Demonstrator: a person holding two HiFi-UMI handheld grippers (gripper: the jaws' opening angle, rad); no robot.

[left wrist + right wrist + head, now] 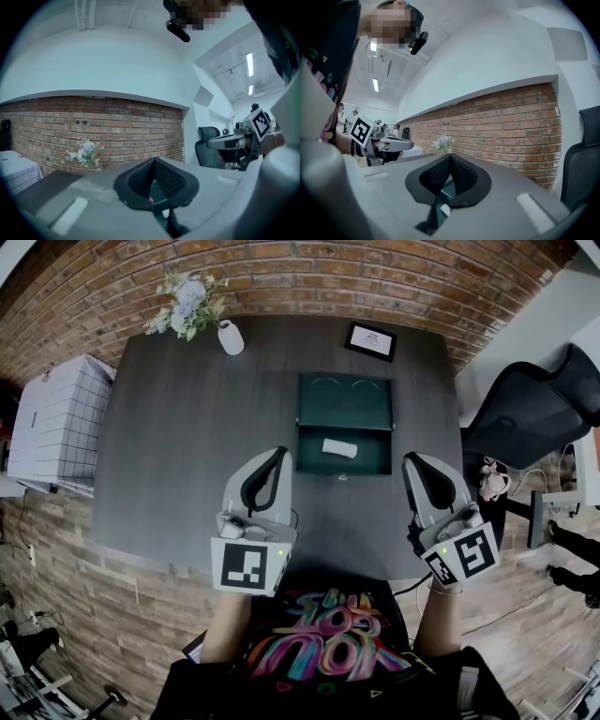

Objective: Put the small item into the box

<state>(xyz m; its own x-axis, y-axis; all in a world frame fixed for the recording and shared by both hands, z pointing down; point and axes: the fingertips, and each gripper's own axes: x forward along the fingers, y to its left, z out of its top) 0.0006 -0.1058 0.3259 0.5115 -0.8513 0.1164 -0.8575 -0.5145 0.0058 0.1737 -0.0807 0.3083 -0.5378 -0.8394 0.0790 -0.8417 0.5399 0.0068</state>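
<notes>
A dark green box [344, 468] stands open on the dark table [178, 446], its lid [344, 401] folded back on the far side. A small white item [340, 448] lies inside it. My left gripper [278, 455] hovers over the table's near part, left of the box, jaws shut and empty. My right gripper [415, 462] sits just right of the box, also shut and empty. In the left gripper view the pads [164, 176] meet at the tip. In the right gripper view the white item [445, 210] shows below the closed pads [461, 176].
A white vase [230, 337] with flowers [187, 304] and a framed card [370, 341] stand at the table's far edge. A white checked cube [56, 423] sits left of the table, a black office chair [534, 413] right. A brick wall runs behind.
</notes>
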